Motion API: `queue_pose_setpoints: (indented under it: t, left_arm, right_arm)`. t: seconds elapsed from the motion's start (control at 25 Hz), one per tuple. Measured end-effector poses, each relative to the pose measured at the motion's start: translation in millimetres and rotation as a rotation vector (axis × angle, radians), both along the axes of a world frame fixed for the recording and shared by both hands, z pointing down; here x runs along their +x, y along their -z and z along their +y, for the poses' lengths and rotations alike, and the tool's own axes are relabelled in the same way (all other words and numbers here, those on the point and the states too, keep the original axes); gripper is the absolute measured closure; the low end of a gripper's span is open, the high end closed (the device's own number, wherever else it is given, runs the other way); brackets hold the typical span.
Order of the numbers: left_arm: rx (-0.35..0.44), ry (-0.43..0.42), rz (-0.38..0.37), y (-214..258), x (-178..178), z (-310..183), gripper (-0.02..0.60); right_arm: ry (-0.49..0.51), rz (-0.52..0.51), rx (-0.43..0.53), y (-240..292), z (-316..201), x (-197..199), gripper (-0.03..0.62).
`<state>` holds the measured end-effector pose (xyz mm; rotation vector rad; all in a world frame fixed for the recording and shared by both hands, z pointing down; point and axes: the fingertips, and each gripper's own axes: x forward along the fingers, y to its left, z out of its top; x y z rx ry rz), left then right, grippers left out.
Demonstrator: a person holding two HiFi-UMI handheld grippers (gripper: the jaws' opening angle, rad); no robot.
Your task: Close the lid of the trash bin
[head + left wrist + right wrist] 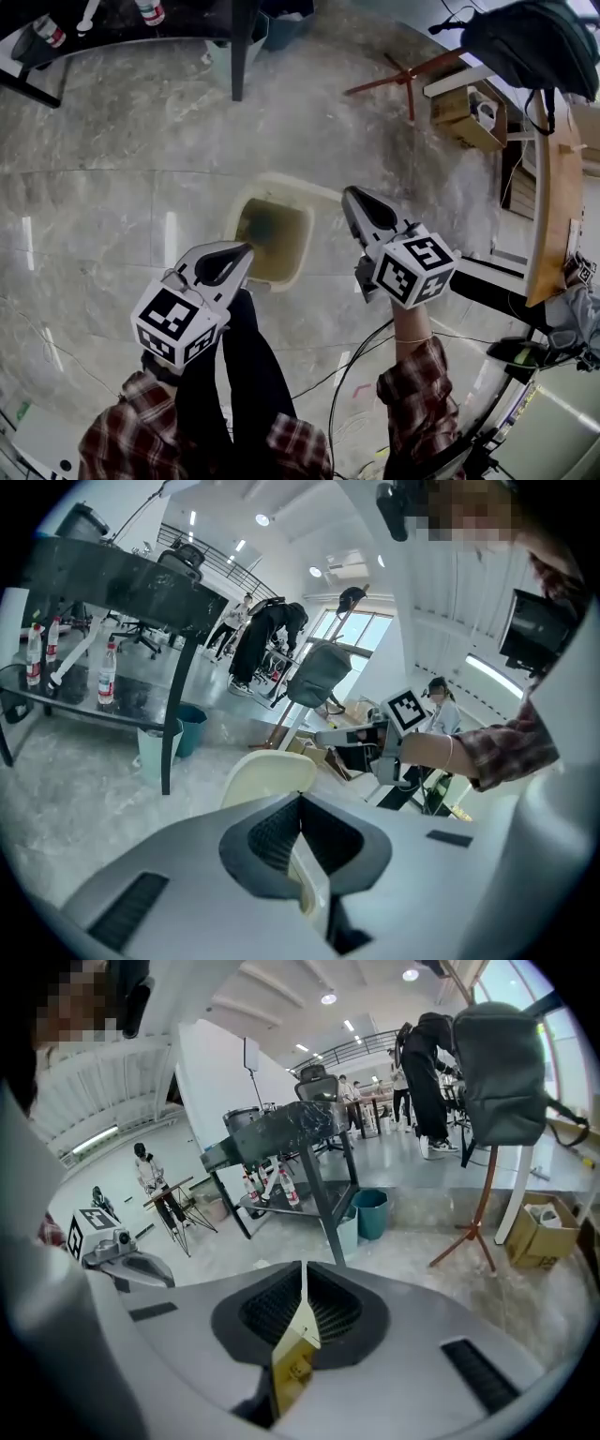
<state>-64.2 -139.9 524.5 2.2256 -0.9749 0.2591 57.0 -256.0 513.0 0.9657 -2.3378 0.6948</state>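
Closest to the head camera are the two grippers, each held out in front of a plaid-sleeved arm. The left gripper point(246, 250) has its jaws pressed together with nothing between them, and its own view shows them meeting in a single seam. The right gripper point(349, 195) is the same, drawn fully together and empty.

Below them, on the marble floor point(112, 187), stands the trash bin point(286, 251). Its mouth is uncovered and the head view looks straight down into its dim interior. The task therefore looks barely begun: the lid is not down and neither gripper has hold of it.

In the left gripper view the cream lid point(270, 775) stands raised just beyond that gripper's tip, slightly left of the line of the jaws. The views do not show whether the tip touches the lid.

Seen from the head, the left gripper's tip lies over the bin's near left rim and the right gripper's tip sits beside its right edge, so the bin is between them. What remains, judging from this, is to tip the lid forward and let it settle over the opening.
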Motion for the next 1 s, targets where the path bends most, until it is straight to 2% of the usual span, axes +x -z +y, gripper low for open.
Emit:
queue_pose_setpoints:
  t: [0.12,0.28,0.36,0.44,0.72,0.84,1.0]
  left_arm:
    - [-0.031,0.011,0.008,-13,1,-10,0.571]
    - [-0.043,0.013,0.001,-18,-2,-20,0.571]
    - [-0.047,0.01,0.002,-19,-2,-22,0.571]
    - [-0.058,0.008,0.005,-19,-2,-22,0.571]
    - [-0.071,-0.007,0.014,-19,-3,-24,0.571]
    - [-0.078,-0.018,0.015,-23,-7,-22,0.571]
    - [-0.084,-0.04,0.022,-27,-7,-16,0.571]
  right_arm:
    - [0.031,0.006,-0.034,-13,-7,0,0.58]
    - [0.148,-0.007,-0.081,-19,-14,-10,0.579]
    - [0.23,-0.016,-0.126,-22,-17,-13,0.573]
    - [0.312,-0.029,-0.175,-24,-18,-16,0.513]
    - [0.507,-0.115,-0.366,-31,-6,-24,0.513]
    - [0.539,-0.073,-0.419,-47,5,-27,0.513]
    - [0.506,-0.106,-0.457,-51,12,-29,0.513]
